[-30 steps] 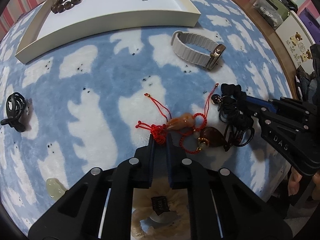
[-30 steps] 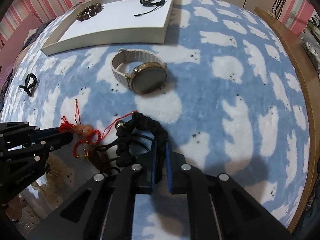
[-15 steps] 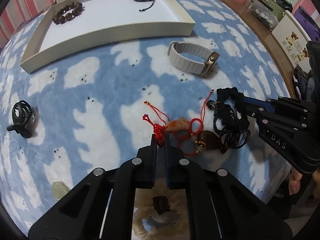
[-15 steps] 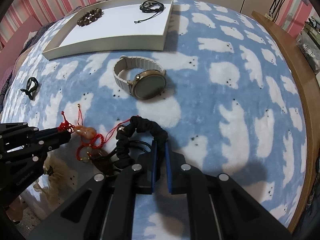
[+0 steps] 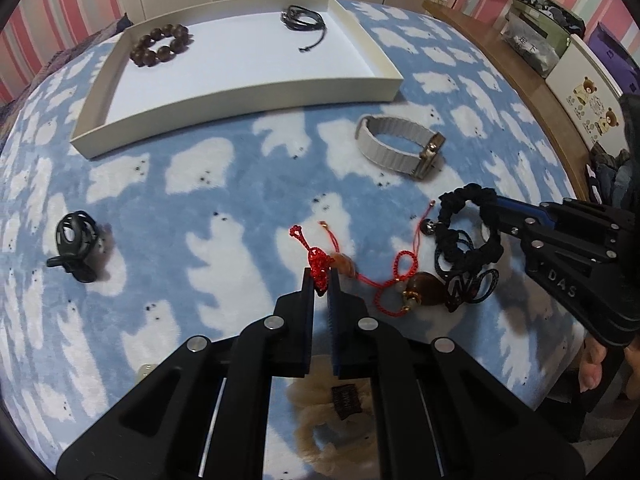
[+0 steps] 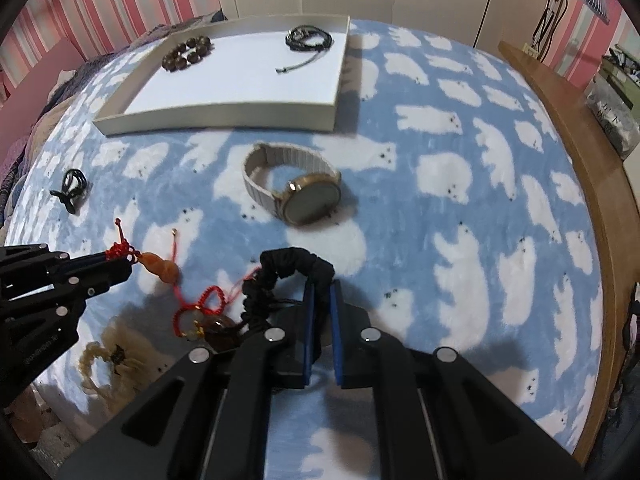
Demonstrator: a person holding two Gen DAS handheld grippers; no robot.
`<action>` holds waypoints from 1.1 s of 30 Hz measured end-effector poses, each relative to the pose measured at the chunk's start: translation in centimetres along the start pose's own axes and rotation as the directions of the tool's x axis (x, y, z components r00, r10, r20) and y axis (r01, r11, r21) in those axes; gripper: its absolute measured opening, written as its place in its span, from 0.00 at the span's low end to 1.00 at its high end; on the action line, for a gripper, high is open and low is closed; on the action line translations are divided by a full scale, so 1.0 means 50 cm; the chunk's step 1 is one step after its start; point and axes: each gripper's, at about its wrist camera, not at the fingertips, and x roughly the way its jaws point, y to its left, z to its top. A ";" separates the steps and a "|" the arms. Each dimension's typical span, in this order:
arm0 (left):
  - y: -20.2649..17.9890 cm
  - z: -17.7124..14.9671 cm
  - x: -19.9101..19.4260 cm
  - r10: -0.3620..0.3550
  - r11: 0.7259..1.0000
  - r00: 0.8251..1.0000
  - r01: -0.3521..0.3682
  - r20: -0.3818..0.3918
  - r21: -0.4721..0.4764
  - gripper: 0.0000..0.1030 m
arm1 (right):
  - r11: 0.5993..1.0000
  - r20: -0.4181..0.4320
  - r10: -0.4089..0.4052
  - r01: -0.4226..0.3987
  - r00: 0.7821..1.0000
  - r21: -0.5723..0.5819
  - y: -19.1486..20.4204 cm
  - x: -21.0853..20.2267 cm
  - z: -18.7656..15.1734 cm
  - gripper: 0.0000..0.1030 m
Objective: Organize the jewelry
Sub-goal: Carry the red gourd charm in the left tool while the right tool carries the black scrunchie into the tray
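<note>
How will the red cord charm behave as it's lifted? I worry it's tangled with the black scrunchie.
Likely floppy: the red cord charm, pinched at its knot by the left gripper, trails slack loops. Its orange bead will probably swing. One loop lies by the black scrunchie, held by the right gripper, so snagging seems possible.

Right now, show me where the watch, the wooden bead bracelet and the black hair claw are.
watch [image 6: 310, 203], right wrist view, on the round dial face.
wooden bead bracelet [image 5: 149, 57], left wrist view, on a front bead.
black hair claw [image 5: 76, 240], left wrist view, on its curved body.
</note>
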 end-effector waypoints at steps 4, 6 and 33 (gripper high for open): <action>0.017 0.006 -0.016 0.013 1.000 1.000 -0.013 0.019 -0.008 0.04 | 1.000 0.033 -0.005 0.005 0.999 -0.008 0.016 -0.017 0.017 0.07; 0.026 0.013 -0.026 0.013 1.000 0.999 -0.012 0.030 -0.014 0.04 | 1.000 0.054 -0.006 0.007 0.999 -0.013 0.025 -0.025 0.030 0.07; 0.247 0.447 0.065 0.036 0.997 0.996 -0.030 0.082 -0.074 0.04 | 0.996 0.218 0.061 -0.074 0.974 0.050 0.113 0.111 0.463 0.07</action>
